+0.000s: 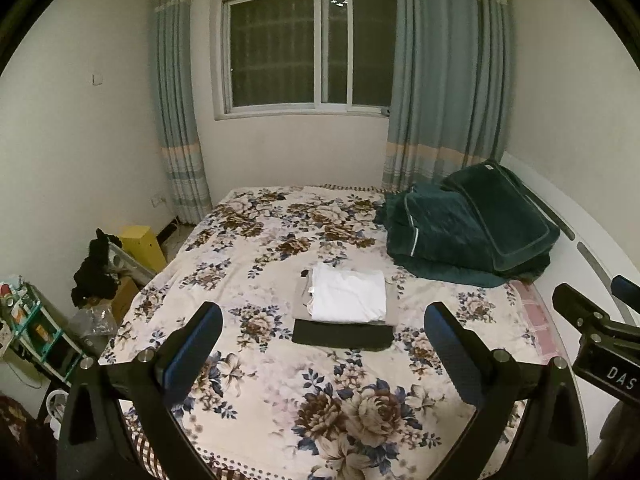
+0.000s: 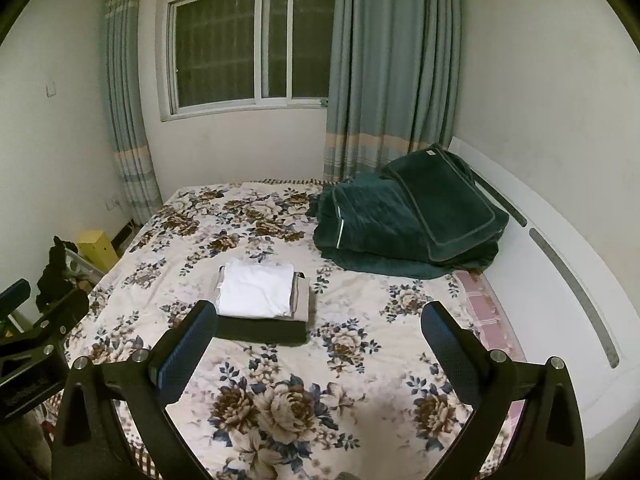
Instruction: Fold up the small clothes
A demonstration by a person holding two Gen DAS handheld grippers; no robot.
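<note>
Both grippers held above the bed, jaws spread wide, nothing between them.

The left gripper (image 1: 323, 316) and right gripper (image 2: 319, 314) are empty and clear of the floral bedspread (image 1: 280, 392). Folded clothes sit stacked at the centre of the left wrist frame: a white garment (image 1: 347, 297) on top of a beige garment (image 1: 301, 300), both lying on a black garment (image 1: 342, 335) whose near edge shows below them. In the right wrist frame the stack lies left of centre. A dark green quilt (image 1: 468, 228) is heaped at right, near the curtains (image 1: 444, 80) and window (image 1: 304, 48).
</note>
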